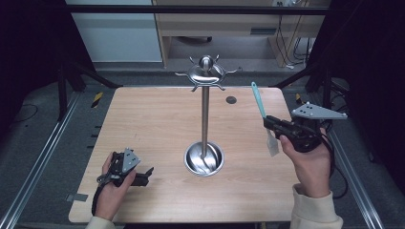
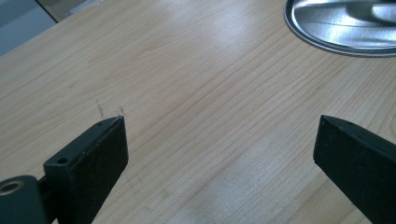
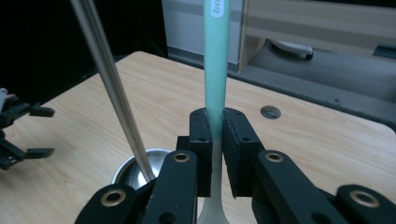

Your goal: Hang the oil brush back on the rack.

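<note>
A spatula [image 1: 261,106] with a teal handle and a pale translucent blade [image 1: 272,144] stands almost upright above the table's right side, blade down. My right gripper [image 1: 268,123] is shut on its handle; in the right gripper view the spatula handle [image 3: 215,70] rises between the pressed jaws. A steel utensil stand [image 1: 205,114] has a round dish base [image 1: 204,159] at the table's middle and a hook crown [image 1: 206,71] on top. My left gripper [image 1: 149,175] rests on the table at the front left, open, with bare wood between its jaws [image 2: 219,144].
The wooden table [image 1: 153,119] has a small round hole [image 1: 231,100] near its back right. The stand's base rim [image 2: 345,28] lies just beyond my left gripper. Black frame bars and metal rails flank the table; a desk with cables stands behind.
</note>
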`<state>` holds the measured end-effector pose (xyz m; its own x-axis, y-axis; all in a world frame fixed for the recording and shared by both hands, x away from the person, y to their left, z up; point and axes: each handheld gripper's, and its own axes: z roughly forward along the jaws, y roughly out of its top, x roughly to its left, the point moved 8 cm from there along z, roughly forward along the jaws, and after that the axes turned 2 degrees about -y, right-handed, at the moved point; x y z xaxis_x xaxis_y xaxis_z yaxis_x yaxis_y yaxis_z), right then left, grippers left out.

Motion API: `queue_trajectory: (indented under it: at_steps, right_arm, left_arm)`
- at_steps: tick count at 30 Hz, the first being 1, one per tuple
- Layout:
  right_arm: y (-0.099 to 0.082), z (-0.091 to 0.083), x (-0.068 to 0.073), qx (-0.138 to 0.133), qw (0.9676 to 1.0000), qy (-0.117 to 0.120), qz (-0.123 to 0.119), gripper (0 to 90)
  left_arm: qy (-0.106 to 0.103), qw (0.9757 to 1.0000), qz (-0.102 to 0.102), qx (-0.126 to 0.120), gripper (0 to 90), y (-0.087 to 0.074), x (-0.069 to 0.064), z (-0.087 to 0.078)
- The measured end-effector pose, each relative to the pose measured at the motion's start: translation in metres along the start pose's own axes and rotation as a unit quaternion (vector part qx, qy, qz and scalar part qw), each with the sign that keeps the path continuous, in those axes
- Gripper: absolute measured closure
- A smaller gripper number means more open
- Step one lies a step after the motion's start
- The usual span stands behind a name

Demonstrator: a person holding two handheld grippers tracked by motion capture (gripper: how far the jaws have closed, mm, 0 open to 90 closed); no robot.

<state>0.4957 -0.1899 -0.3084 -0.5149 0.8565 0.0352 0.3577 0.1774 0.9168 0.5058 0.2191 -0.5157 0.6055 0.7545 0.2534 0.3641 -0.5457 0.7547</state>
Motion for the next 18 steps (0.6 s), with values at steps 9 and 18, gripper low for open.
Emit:
queue_trajectory:
  at_steps: [9, 18]
  right_arm:
    - [0.011, -0.009, 0.019, -0.027, 0.9991, 0.027, -0.015, 82.5]
    - [0.018, -0.017, 0.027, -0.054, 0.9971, 0.051, -0.02, 82.4]
  left_arm:
    - [0.001, 1.0, 0.002, -0.001, 2.6, 0.001, 0.0, -0.001]
    - [0.001, 1.0, 0.002, -0.002, 2.7, 0.001, 0.0, 0.0]
